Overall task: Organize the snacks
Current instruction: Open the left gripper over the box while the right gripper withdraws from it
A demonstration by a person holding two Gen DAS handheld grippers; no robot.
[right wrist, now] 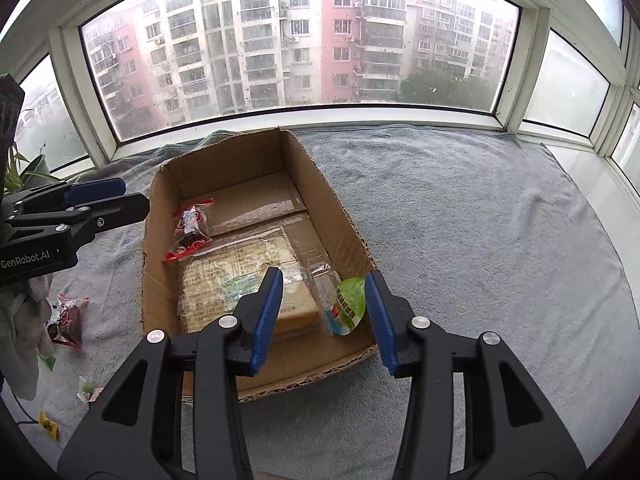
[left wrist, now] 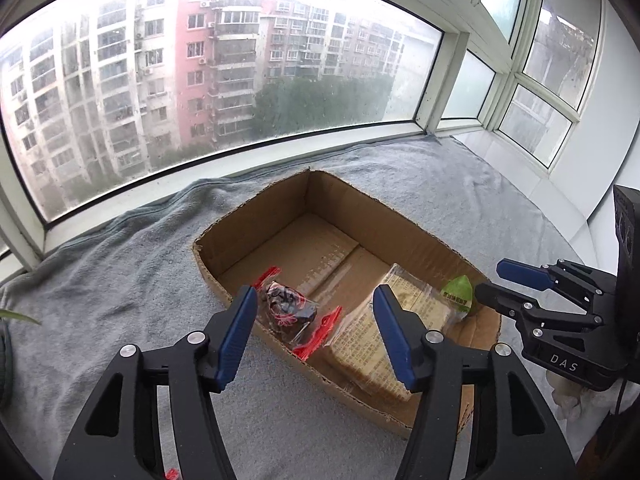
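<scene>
Covering the window ledge, a grey blanket (right wrist: 460, 208) bears a cardboard box (right wrist: 344, 224).

Snacks in a cardboard box on a grey towel by the window

The right gripper (right wrist: 324, 316) hangs with jaws apart and empty over the cardboard box (right wrist: 344, 216), above a green-lidded cup (right wrist: 348, 306) and a large clear-wrapped cake pack (right wrist: 236, 272); a red-edged packet (right wrist: 191, 228) lies at ten o'clock, the left gripper (right wrist: 120, 198) further out.

Left gripper (left wrist: 316, 300) angled downward, jaws apart, right gripper (right wrist: 324, 284) likewise, both empty
</scene>
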